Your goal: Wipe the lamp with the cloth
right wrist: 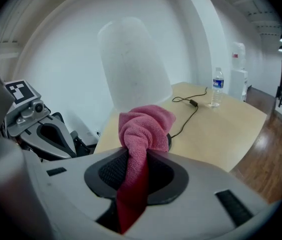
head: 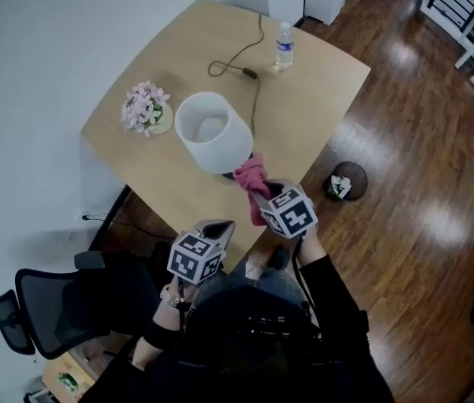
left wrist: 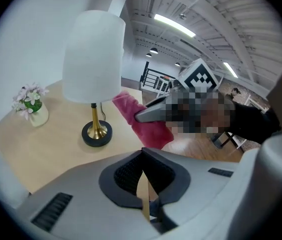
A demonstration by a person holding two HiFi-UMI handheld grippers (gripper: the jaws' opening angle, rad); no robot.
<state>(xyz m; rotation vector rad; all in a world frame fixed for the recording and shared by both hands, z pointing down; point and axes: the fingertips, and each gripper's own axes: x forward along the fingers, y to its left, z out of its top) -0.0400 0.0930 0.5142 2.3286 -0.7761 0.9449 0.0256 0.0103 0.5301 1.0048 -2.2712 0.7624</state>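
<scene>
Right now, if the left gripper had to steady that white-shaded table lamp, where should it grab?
Probably its thin brass stem, between the wide white shade and round black base: upright and narrow enough to fit. Come in level from the near table edge, under the shade.

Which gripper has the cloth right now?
The right gripper: the pink cloth is pinched between its jaws. The left gripper is shut on nothing.

In the right gripper view the cloth [right wrist: 148, 126] hides most of the lamp [right wrist: 131, 64] base.
</scene>
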